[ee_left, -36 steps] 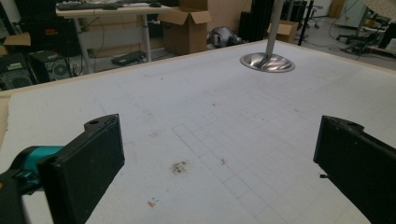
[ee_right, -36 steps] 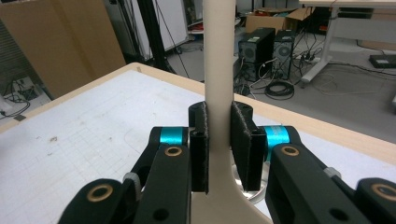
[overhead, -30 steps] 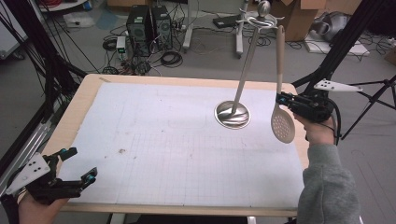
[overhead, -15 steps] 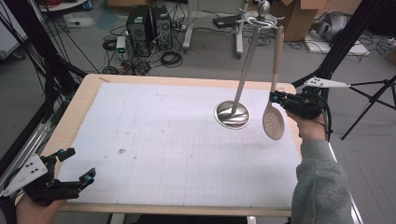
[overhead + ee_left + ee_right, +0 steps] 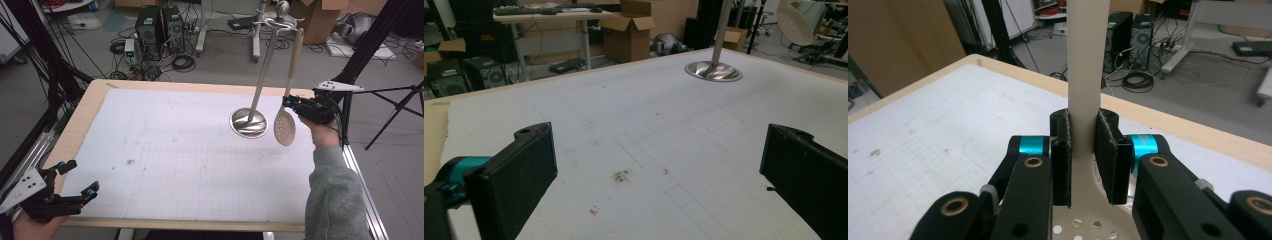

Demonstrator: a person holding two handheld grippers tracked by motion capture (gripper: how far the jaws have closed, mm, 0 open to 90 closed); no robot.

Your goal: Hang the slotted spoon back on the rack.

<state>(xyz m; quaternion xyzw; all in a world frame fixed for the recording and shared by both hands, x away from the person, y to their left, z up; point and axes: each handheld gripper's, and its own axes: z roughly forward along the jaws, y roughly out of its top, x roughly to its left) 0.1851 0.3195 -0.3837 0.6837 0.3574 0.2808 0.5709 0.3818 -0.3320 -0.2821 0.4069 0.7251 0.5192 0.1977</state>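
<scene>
1. My right gripper [image 5: 1083, 160] hides the neck of the beige plastic slotted spoon [image 5: 1087, 65]; that view's top edge cuts off the handle, the bottom edge the perforated bowl.
2. In my left gripper view, the shiny round-based metal utensil stand [image 5: 714, 70] loses its pole at the top edge.
3. My left gripper [image 5: 75, 182] — its rear and my hand run off the high view's corner.

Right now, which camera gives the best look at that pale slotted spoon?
The high view: it shows the whole slotted spoon, handle up, bowl down, clamped in the right gripper beside the metal stand. The right gripper view shows a close stretch of handle between the jaws and the holes' top edge. The left gripper view shows the stand's base.
</scene>
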